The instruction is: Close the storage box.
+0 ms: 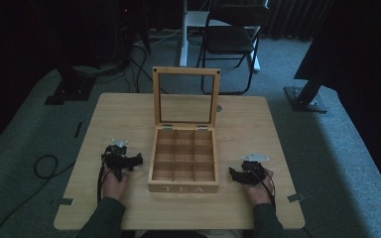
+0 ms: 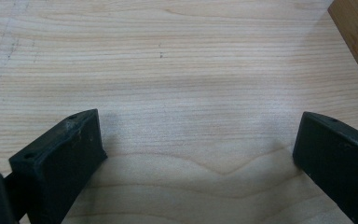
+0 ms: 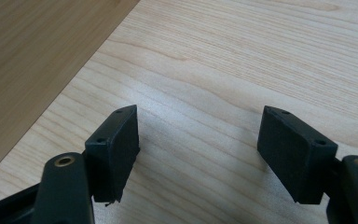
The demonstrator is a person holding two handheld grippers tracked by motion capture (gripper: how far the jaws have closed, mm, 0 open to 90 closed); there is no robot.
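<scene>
A grey carpeted floor [image 1: 337,148] surrounds a pale wooden counter [image 1: 129,114]; a black folding chair [image 1: 233,34] stands beyond its far edge, with dark stands and cables to either side.

At the counter's middle sits a wooden box [image 1: 183,187] marked TEA, its glass-paned lid [image 1: 185,96] standing upright at the back and its nine compartments bare.

Two forearms in dark green sleeves come in from the near edge. The left hand [image 1: 115,184] rests on the counter left of the box, holding the left hand-held gripper [image 1: 139,160] with its jaws pointed toward the box's left wall and near it. In the left gripper view the jaws are spread wide over bare wood, with a corner of the box at the upper right.

The right hand [image 1: 259,191] lies right of the box, the right hand-held gripper [image 1: 233,173] aimed at the box's right wall, a little apart from it. In the right gripper view its jaws are also spread, nothing between them, the box's side at the upper left.
</scene>
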